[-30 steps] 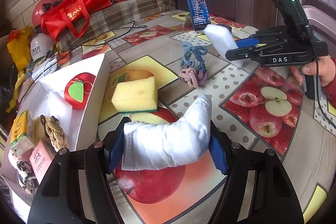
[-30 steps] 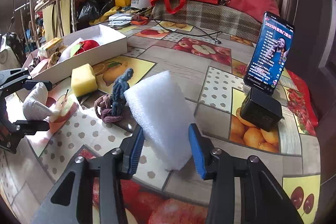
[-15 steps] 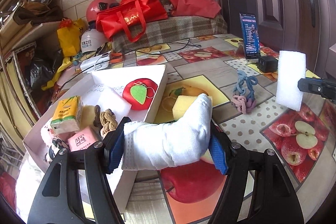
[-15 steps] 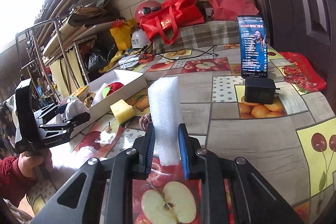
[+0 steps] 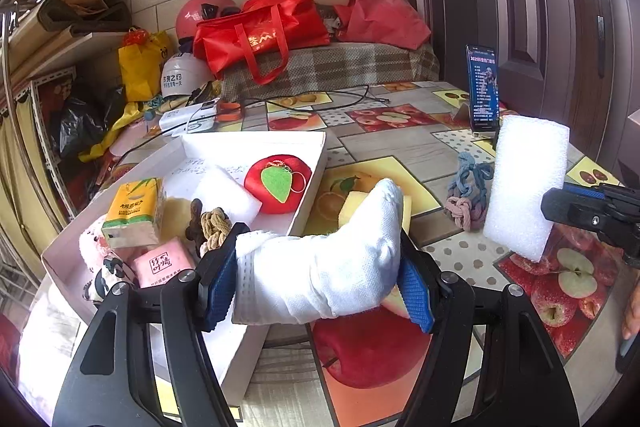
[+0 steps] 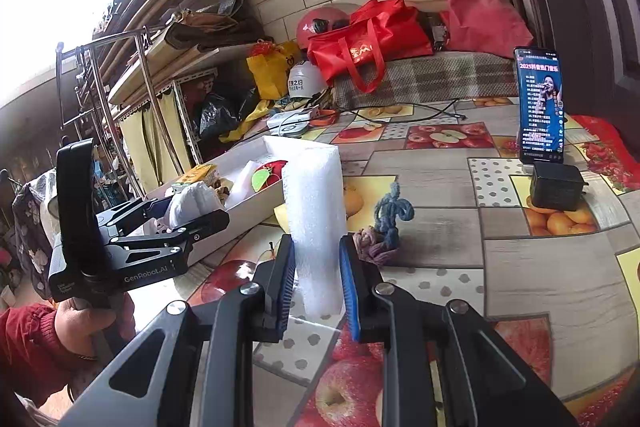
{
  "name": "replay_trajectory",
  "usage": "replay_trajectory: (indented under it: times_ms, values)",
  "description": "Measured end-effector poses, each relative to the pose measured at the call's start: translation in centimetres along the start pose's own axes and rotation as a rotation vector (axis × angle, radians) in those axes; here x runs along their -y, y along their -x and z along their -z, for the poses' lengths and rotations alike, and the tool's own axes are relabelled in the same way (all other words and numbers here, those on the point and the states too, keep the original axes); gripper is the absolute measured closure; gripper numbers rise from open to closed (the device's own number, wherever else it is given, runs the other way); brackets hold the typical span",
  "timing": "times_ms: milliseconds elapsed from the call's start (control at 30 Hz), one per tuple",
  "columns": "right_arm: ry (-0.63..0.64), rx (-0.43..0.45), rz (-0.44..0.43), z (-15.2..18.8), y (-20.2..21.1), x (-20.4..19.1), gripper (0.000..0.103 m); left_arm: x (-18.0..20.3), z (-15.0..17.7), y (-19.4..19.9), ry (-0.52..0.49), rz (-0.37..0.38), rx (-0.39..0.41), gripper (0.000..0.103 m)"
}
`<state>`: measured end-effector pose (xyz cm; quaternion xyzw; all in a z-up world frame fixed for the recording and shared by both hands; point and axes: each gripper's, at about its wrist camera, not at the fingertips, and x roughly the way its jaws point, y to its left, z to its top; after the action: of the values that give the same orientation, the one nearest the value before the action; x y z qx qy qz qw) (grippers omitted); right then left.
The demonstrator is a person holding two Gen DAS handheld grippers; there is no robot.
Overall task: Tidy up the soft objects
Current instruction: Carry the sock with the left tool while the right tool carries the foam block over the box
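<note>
now that the right gripper (image 6: 317,277) has squeezed shut on the foam block (image 6: 316,223) and the left gripper (image 5: 316,283) still clamps the white sock (image 5: 324,267), both can go into the box (image 5: 312,187).

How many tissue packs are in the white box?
2. A yellow-green tissue pack stands at the left side of the white box, and a pink tissue pack lies just in front of it. More could be hidden beneath the other things.
</note>
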<state>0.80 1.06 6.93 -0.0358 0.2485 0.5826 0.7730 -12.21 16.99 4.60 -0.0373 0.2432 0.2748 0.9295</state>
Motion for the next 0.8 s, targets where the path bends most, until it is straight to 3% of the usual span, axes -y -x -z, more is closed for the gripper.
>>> replay_trajectory:
  times_ms: [533, 800]
  values:
    - [0.053, 0.010, -0.015, -0.7, -3.4, -4.1, 0.082, -1.4, 0.0, 0.8, 0.012, -0.018, 0.051, 0.033]
    - [0.072, 0.016, -0.027, -1.1, -5.0, -5.9, 0.082, -4.1, 0.1, 1.3, 0.026, -0.100, 0.111, 0.033]
